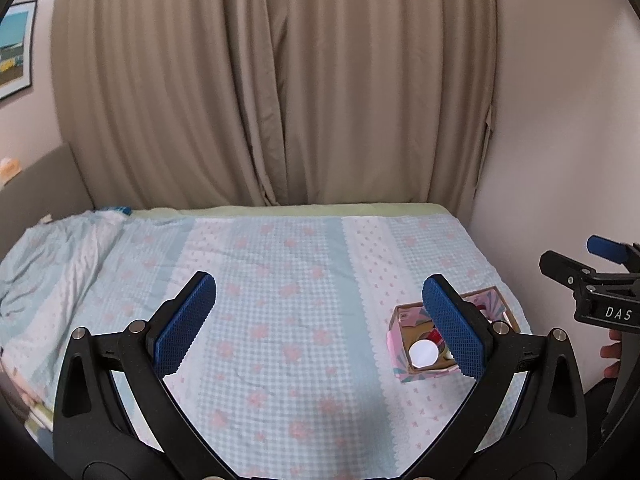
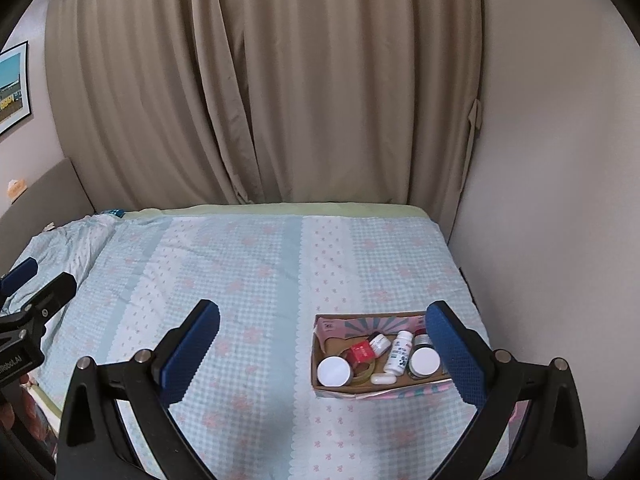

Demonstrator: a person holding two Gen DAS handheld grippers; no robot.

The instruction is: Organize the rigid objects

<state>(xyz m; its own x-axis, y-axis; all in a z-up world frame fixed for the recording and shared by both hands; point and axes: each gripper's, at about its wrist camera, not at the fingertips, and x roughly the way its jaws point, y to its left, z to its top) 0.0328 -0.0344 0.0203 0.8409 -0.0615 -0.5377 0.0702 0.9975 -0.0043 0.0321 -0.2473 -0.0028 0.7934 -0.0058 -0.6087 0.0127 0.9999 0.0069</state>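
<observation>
My left gripper (image 1: 320,320) and right gripper (image 2: 322,344) hover spread wide, empty, above a floral-checked bed (image 2: 248,280). Beige curtains (image 2: 260,80) hang behind. A cardboard box (image 2: 344,392) holds small jars and bottles.

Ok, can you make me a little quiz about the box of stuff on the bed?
1. True or false: the right gripper is holding a jar.
2. Where are the bottles and jars? A) scattered on the bedspread B) inside the cardboard box C) on the floor
3. Fill in: the white bottle in the box is lying between two jars with ____ lids.

Key: 1 false, both the right and left gripper are open and hold nothing. 2 B. 3 white: one jar on its left, another jar on its right.
</observation>
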